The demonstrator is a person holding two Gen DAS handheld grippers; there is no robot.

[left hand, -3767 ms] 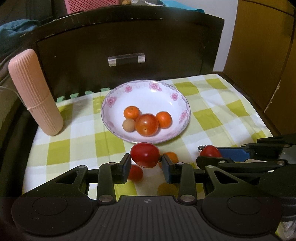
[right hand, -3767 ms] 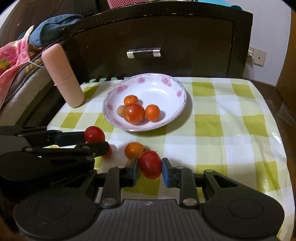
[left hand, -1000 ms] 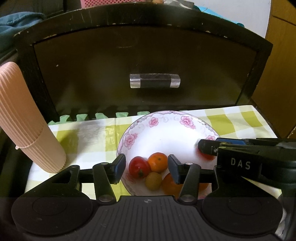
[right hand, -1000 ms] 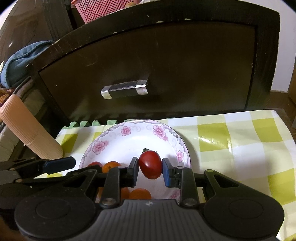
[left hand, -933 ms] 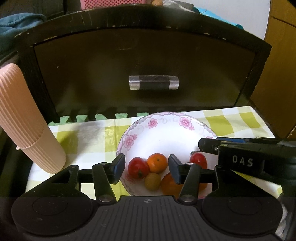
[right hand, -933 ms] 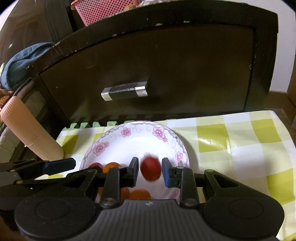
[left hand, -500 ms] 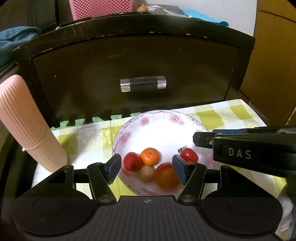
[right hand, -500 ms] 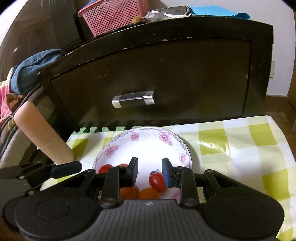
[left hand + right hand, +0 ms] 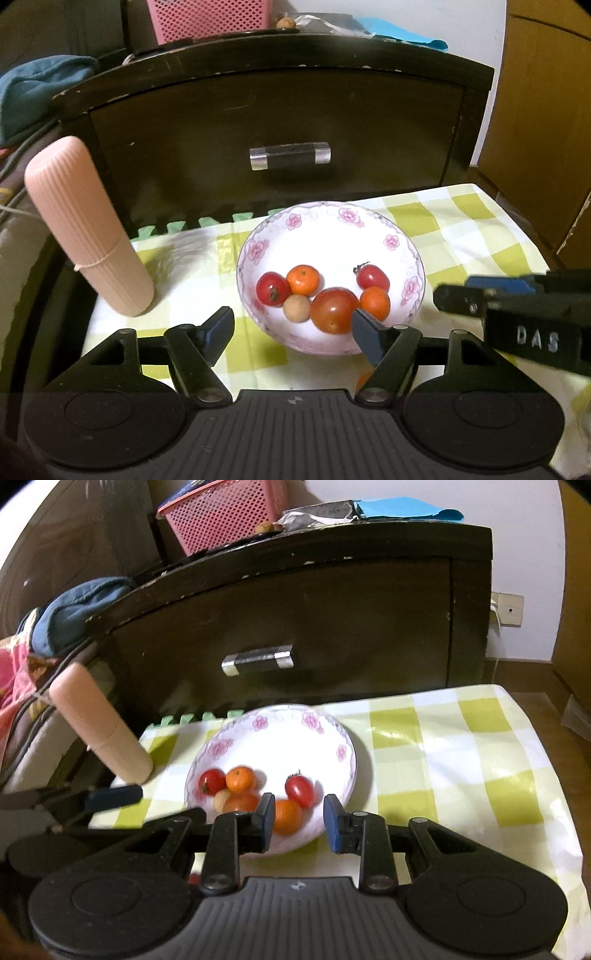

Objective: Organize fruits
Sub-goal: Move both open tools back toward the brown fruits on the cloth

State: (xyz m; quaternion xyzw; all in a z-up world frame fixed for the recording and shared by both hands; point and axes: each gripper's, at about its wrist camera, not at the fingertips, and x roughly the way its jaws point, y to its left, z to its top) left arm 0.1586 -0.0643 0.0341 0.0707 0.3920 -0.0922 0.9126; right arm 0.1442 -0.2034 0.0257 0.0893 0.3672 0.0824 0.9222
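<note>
A white floral bowl [image 9: 317,225] [image 9: 280,734] sits on the green checked cloth. It holds a big red tomato [image 9: 334,309], a small tomato at the left [image 9: 272,288], a stemmed small tomato at the right [image 9: 373,277] [image 9: 300,791], two oranges [image 9: 303,279] [image 9: 375,302] and a small tan fruit [image 9: 297,308]. My left gripper [image 9: 291,332] is open and empty just in front of the bowl. My right gripper [image 9: 300,821] is open and empty over the bowl's near rim; it also shows in the left wrist view [image 9: 480,295].
A pink ribbed cylinder [image 9: 88,225] [image 9: 101,723] leans at the cloth's left edge. A dark drawer cabinet [image 9: 288,129] with a clear handle [image 9: 290,158] stands right behind the bowl. A pink basket [image 9: 225,515] sits on top. An orange fruit [image 9: 364,380] peeks out below my left gripper.
Both grippers carried small tomatoes to the bowl and let them go there. Both have since opened wide and pulled back and up from the bowl.
</note>
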